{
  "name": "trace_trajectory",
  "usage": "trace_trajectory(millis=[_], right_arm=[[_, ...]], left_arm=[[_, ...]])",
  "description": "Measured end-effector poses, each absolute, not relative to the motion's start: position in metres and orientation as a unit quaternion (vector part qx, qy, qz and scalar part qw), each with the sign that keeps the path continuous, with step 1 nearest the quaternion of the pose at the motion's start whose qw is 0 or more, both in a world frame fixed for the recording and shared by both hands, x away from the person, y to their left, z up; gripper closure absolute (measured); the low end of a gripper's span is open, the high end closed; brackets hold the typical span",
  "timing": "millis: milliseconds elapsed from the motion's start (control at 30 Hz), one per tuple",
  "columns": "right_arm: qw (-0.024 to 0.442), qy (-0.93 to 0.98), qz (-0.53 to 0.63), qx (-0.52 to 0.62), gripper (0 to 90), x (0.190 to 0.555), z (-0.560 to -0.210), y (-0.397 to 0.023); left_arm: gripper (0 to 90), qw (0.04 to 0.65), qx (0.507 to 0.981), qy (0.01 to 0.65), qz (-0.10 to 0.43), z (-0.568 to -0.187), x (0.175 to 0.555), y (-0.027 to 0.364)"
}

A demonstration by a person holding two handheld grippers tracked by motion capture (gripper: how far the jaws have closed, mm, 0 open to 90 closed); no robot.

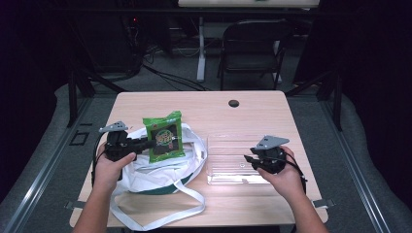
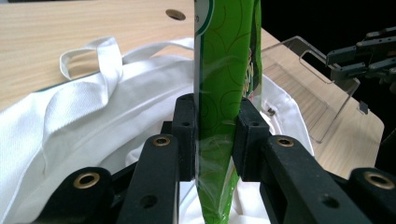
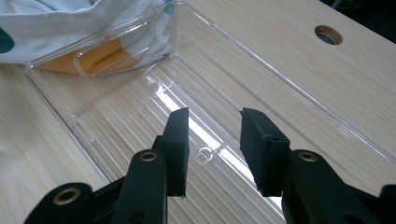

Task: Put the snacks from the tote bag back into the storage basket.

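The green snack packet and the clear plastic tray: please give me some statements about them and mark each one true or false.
1. The left claw is shut on the green snack packet. True.
2. The packet lies flat inside the clear plastic tray. False: it is held upright above the white cloth bag.
3. The right claw grips a yellow cup. False: its jaws hold nothing, above the tray's floor.
4. The tray holds nothing. True.
5. The wooden table has a round hole. True.
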State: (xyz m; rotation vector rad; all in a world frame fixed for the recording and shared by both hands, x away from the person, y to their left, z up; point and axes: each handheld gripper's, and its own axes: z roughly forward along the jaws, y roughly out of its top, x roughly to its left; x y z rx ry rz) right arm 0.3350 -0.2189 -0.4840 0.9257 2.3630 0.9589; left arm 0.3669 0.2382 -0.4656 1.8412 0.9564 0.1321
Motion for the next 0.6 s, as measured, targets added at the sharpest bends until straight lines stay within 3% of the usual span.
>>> trace_trajectory(millis=[600], right_arm=[[0.173,0.887,0.323,0.28,65.1,0.345,-0.461,-0.209]], left_arm=[[73.7,0.516,0.772,0.362,0.077,-0.457,0.361,0.221]])
